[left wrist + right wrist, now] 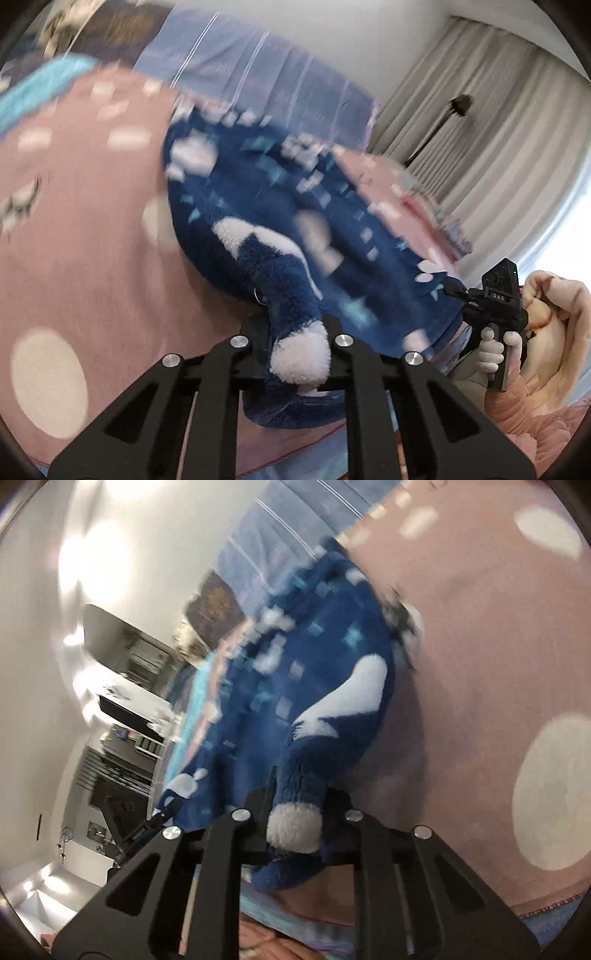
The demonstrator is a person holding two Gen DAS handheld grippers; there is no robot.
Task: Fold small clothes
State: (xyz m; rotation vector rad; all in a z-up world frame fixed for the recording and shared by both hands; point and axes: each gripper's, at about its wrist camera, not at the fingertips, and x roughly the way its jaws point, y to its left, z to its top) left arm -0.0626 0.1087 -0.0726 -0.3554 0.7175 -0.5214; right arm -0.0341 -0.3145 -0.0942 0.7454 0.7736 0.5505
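A small blue fleece garment [258,206] is stretched between two hand-held grippers above a pink blanket [81,221] with large pale dots.

In the left wrist view, the left gripper [295,332] has its two black jaws drawn close together, pinching a bunched fold of the garment. The pinched part is a thick roll of dark blue fleece ending in a fluffy white cuff, which bulges out between the jaws and hangs slightly below them. From there the rest of the garment spreads up and away to the right, where its far corner meets the right gripper [452,288], held by a gloved hand [495,350].

In the right wrist view, the right gripper [295,812] likewise has its jaws pressed in on a bunched blue fold [295,775] tipped with a white fleecy end. The garment fans away from the jaws toward the upper left, and its far corner reaches the left gripper [162,814] at the lower left.

The garment is plush and deep blue, scattered with small pale blue and white squarish marks, plus larger white patches. It is blurred in both views, so finer detail cannot be made out. It hangs taut rather than lying flat on the blanket.
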